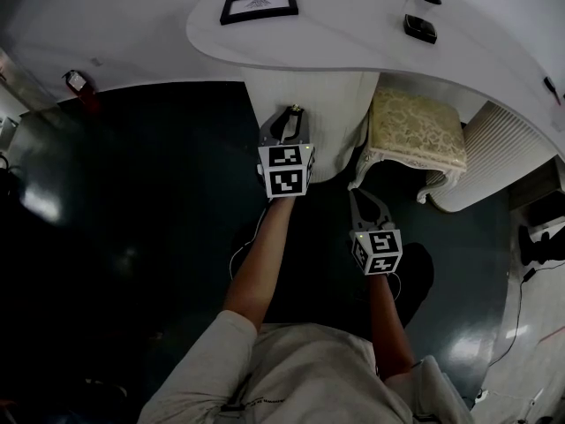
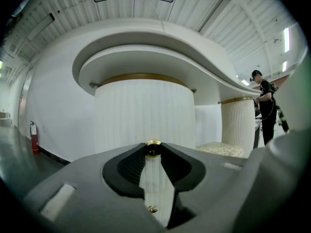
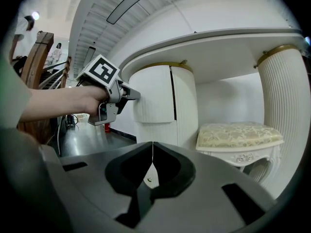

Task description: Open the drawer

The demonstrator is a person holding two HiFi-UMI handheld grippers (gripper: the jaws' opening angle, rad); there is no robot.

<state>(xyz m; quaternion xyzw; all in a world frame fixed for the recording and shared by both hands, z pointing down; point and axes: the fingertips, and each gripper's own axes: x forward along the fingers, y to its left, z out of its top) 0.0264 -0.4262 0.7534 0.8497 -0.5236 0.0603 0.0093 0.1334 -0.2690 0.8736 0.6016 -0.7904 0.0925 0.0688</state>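
The drawer front [image 2: 144, 110] is white and ribbed, its knob [image 2: 153, 148] gold, the stool [image 1: 417, 131] cream brocade, the floor [image 1: 132, 193] dark

We see a white drawer front [image 2: 145, 113] with a matt, ribbed surface, a shiny brass-coloured knob [image 2: 153, 148], a stool's patterned cloth cushion [image 1: 417, 131] and glossy dark floor [image 1: 132, 193].

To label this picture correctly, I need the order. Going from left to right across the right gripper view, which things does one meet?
left gripper → rounded white cabinet → cushioned stool → ribbed column
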